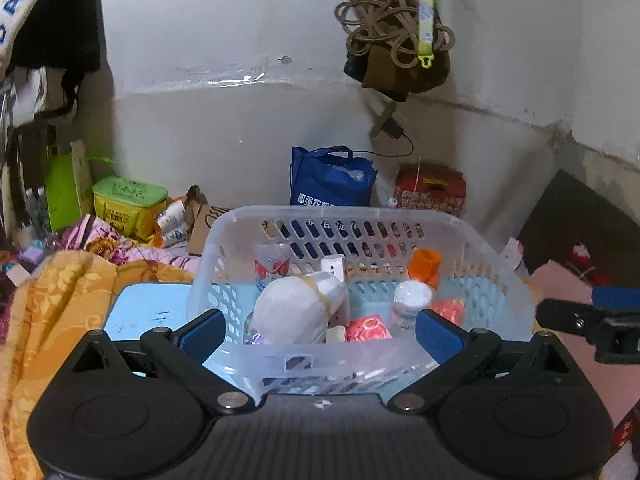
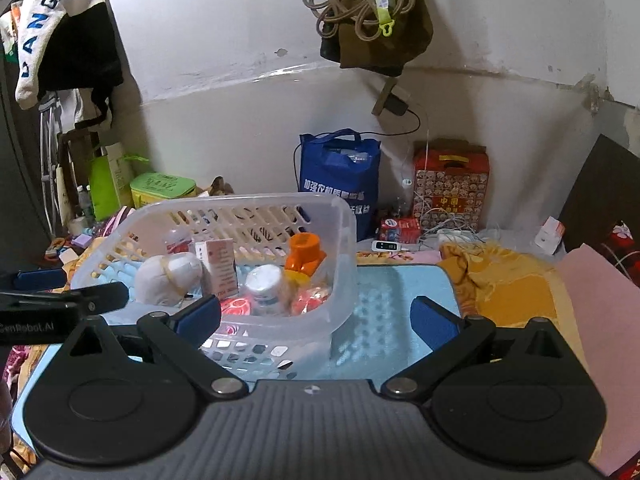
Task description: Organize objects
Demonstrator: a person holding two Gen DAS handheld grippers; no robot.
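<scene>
The translucent white plastic basket with slotted walls (image 1: 472,240) fills the lower middle of the left wrist frame and sits left of centre in the right wrist frame, resting on a pale blue plastic tabletop (image 2: 400,300). Its contents look already gathered, likely so the loose things stay corralled: a white paper-wrapped bundle bound with a tan rubber band (image 1: 298,308) at the near left, a small white and red carton standing upright (image 2: 219,266) beside it, a clear bottle with a white screw cap (image 1: 410,300), an orange-capped plastic bottle (image 2: 304,250) toward the far right corner, and crinkly red foil packets (image 1: 368,328) on the floor of the basket.

The left claw (image 1: 320,334) is spread wide and empty, its blue pads flanking the basket's near wall, perhaps ready to steady it. The right claw (image 2: 316,320) is likewise wide and empty, over the basket's right corner and the bare blue surface.

Around the tabletop lies rumpled orange patterned fabric (image 2: 516,280). Against the white wall stand a blue woven tote bag (image 2: 340,176) and a red printed gift box (image 2: 450,184).
</scene>
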